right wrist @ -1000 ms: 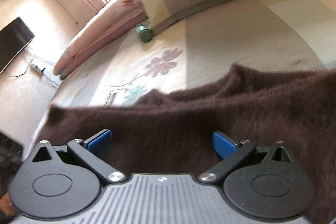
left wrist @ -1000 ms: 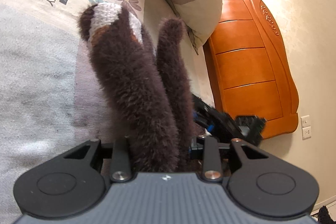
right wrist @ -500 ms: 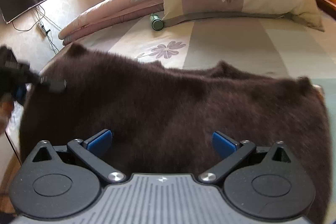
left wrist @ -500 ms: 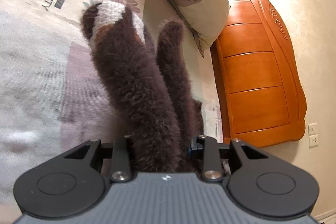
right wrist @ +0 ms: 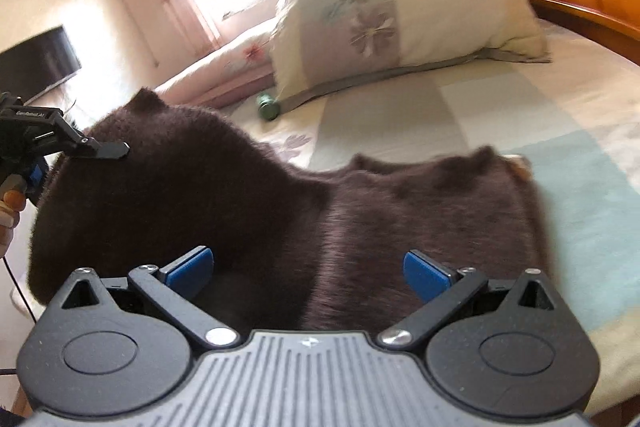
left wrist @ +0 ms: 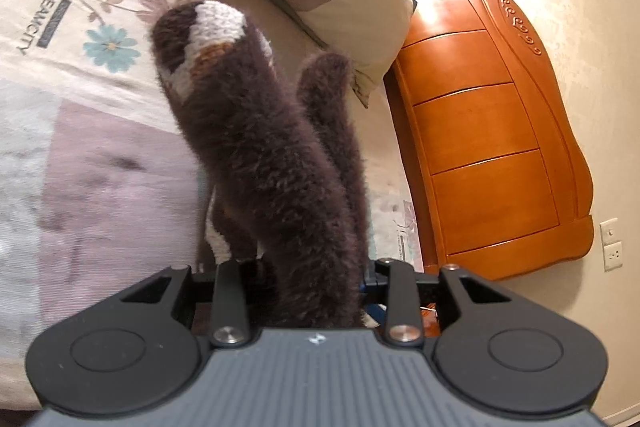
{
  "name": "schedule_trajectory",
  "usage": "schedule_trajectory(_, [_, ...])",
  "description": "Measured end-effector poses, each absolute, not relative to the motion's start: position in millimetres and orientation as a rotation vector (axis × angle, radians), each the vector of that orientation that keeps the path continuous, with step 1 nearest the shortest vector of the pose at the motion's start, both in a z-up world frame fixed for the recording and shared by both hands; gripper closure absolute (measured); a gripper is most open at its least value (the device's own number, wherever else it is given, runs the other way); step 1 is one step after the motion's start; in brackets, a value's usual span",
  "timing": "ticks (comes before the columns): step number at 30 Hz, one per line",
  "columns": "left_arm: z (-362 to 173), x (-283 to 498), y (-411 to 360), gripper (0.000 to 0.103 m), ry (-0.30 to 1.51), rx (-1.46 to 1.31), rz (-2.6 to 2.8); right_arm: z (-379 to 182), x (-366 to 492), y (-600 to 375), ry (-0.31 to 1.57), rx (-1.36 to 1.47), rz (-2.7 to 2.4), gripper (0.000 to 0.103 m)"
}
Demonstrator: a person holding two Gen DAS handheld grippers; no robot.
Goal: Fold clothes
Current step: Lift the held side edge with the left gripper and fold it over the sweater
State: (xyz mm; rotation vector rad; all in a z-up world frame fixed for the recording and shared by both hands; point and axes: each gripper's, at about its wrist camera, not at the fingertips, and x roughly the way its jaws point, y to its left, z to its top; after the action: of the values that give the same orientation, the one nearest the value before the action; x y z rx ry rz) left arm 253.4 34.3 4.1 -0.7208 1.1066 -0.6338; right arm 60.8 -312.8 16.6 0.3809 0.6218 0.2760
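Observation:
A fuzzy dark brown sweater [right wrist: 360, 211] lies spread on the bed sheet [right wrist: 500, 107], and its left part is lifted into a hump. In the left wrist view a bunched fold of the sweater [left wrist: 272, 163] rises straight ahead, showing a white and orange knit patch [left wrist: 216, 23] at its top. My left gripper [left wrist: 304, 279] is shut on this fold, which hides the fingertips. The right wrist view shows the same left gripper [right wrist: 100, 149] clamped on the sweater's raised left edge. My right gripper [right wrist: 308, 269] hovers over the near edge of the sweater, jaws wide open, blue pads [right wrist: 188, 267] bare.
A flowered pillow [right wrist: 400, 23] lies at the head of the bed, with a green bottle [right wrist: 268, 107] beside it and a folded pink quilt [right wrist: 224, 67] behind. The orange wooden headboard [left wrist: 492, 147] stands on the right. A television [right wrist: 40, 55] and a person's hand [right wrist: 8, 203] are on the left.
My left gripper has risen with the sweater fold, so the bed looks farther below. The right gripper has swung across, and the sweater's left side is now lifted higher.

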Motion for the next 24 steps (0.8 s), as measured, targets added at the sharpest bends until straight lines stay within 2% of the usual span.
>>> schedule_trajectory(11, [22,252,-44,0.070,1.114,-0.670,-0.640,-9,24,-371,0.603,0.522,0.164,0.000])
schedule_trajectory(24, [-14,265,-111,0.070,1.179,-0.750,-0.629,-24,-2,-401,0.614,0.579,0.077,0.000])
